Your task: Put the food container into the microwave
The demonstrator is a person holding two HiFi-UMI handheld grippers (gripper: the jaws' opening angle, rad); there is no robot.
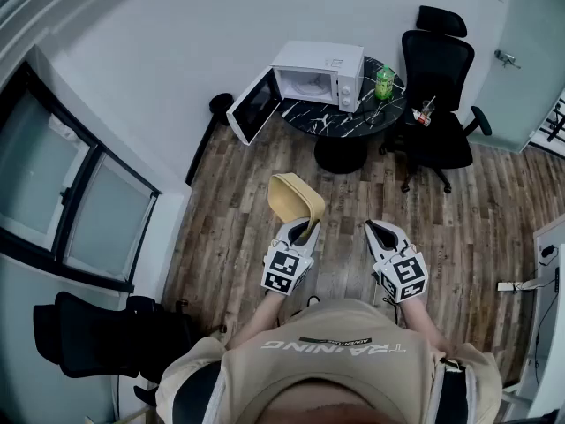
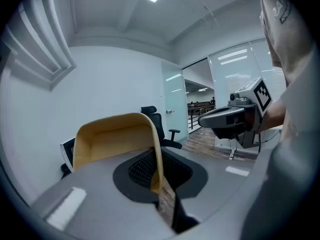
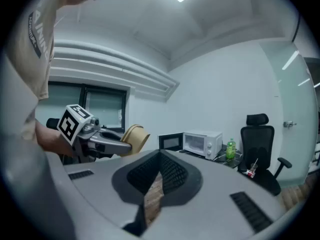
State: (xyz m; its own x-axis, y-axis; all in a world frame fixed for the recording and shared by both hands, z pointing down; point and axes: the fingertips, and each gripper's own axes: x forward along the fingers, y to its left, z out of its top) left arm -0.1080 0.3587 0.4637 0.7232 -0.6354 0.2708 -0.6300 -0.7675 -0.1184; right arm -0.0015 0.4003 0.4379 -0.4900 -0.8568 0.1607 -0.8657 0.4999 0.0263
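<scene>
Food container [image 1: 296,203] is up in the air, held by the left gripper [image 1: 305,230]. It is well apart from the microwave [image 1: 318,76], which sits far away on a round black table [image 1: 340,117]. The left gripper's jaws pinch one thin side wall of the container, and the wall stands up between them. The right gripper [image 1: 381,232] is near, on the right, with its jaws pressed together and nothing in them.

The step now looks like carrying the container over to the microwave. Only one thin wall is held, so I think a tight pinch and a steady hand are needed, or the container could tip or slip. The microwave door [image 1: 253,106] is swung open to the left, so the way in looks free. Go straight in past the door, and set the container flat inside before letting go. A green bottle [image 1: 385,82] stands just right of the microwave, so do not bump it.

The container is pale yellow and smooth, with round corners and thin walls. It looks light and a bit bendy, and the part of its inside that shows looks empty. The microwave is a hard white box. The table top is black with white lines, like stone. The floor [image 1: 459,210] is brown wood planks.
</scene>
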